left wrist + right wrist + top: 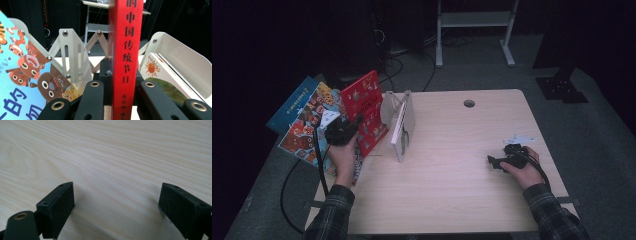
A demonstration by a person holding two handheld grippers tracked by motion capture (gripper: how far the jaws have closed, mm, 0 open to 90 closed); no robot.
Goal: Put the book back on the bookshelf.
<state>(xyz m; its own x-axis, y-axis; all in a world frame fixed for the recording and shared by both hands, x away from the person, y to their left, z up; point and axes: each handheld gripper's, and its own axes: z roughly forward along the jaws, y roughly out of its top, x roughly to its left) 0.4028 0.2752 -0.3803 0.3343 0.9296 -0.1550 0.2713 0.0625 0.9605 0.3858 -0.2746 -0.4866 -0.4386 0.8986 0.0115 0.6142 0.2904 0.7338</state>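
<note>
My left gripper [356,123] is shut on the spine of a red picture book [367,111] and holds it upright at the table's left edge, just left of a white folding book rack [406,106]. In the left gripper view the red book [126,62] stands between the black jaws, with the rack's plates [72,55] right behind it. A white book with a sun on its cover [155,68] leans in the rack. My right gripper [493,161] rests on the table at the right, open, with only bare wood [112,157] between its fingers [60,202].
Blue picture books with cartoon animals [307,125] lie or lean off the table's left edge, close behind my left hand; one [22,75] crowds the left of the left gripper view. A cable hole [469,103] sits near the table's far edge. A white frame [474,20] stands on the floor beyond.
</note>
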